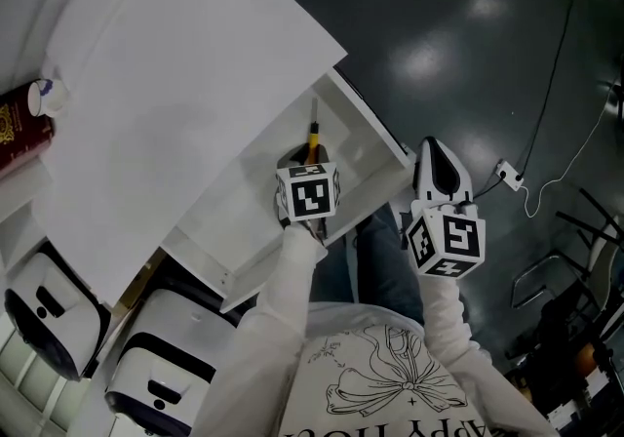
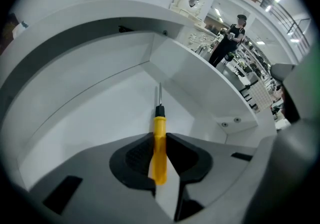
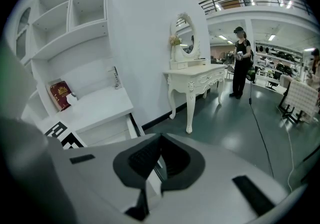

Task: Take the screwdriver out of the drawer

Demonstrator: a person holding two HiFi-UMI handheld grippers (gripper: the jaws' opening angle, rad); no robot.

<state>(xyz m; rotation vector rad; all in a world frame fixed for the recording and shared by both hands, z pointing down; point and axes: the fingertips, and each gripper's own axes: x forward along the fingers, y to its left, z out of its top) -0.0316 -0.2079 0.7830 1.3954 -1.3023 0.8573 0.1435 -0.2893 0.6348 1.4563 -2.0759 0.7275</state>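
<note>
A screwdriver (image 1: pixel 314 136) with a yellow handle and thin metal shaft lies in the open white drawer (image 1: pixel 376 129), shaft pointing toward the drawer's back. In the left gripper view its handle (image 2: pixel 159 144) sits between the two black pads, which touch it on both sides. My left gripper (image 2: pixel 159 154) reaches steeply down into the drawer (image 2: pixel 100 113); in the head view its marker cube (image 1: pixel 308 192) hides the jaws. My right gripper (image 1: pixel 435 150) hovers outside the drawer's front right corner, over the dark floor. Its jaws (image 3: pixel 159 140) are shut with nothing between them.
The white desk top (image 1: pixel 175 94) spreads left of the drawer, with a red book (image 1: pixel 21 128) at its far left. White machines (image 1: pixel 49 313) stand at lower left. A cable and plug (image 1: pixel 507 174) lie on the floor. An ornate white vanity (image 3: pixel 192 75) and a person (image 3: pixel 242 60) stand beyond.
</note>
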